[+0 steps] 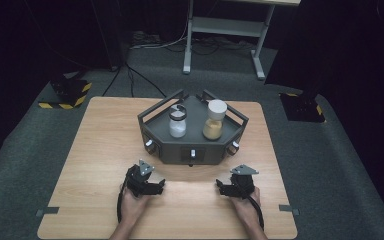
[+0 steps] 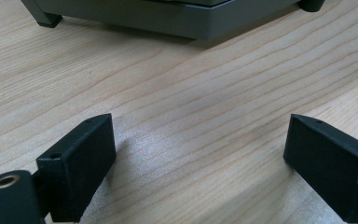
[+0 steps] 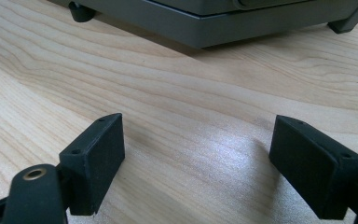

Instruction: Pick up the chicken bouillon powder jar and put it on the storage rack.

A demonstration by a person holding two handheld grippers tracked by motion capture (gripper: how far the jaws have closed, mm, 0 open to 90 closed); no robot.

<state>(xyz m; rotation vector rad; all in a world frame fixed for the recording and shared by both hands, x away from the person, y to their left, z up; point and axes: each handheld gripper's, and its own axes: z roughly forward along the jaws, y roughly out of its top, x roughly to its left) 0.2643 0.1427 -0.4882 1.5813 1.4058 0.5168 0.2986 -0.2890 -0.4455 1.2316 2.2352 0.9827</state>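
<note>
A dark grey hexagonal stand sits at the back middle of the wooden table. On it stand two jars: a clear one with white powder and a white-lidded one with tan grains. My left gripper rests on the table in front of the stand, to its left, held by a hand. My right gripper rests to the right. In the left gripper view my left gripper is open over bare wood. In the right gripper view my right gripper is open too, with nothing between the jaws.
The stand's base lies just ahead of both grippers, with its feet on the wood. Beyond the table are grey carpet, a white desk frame, floor cables and two black-and-yellow blocks.
</note>
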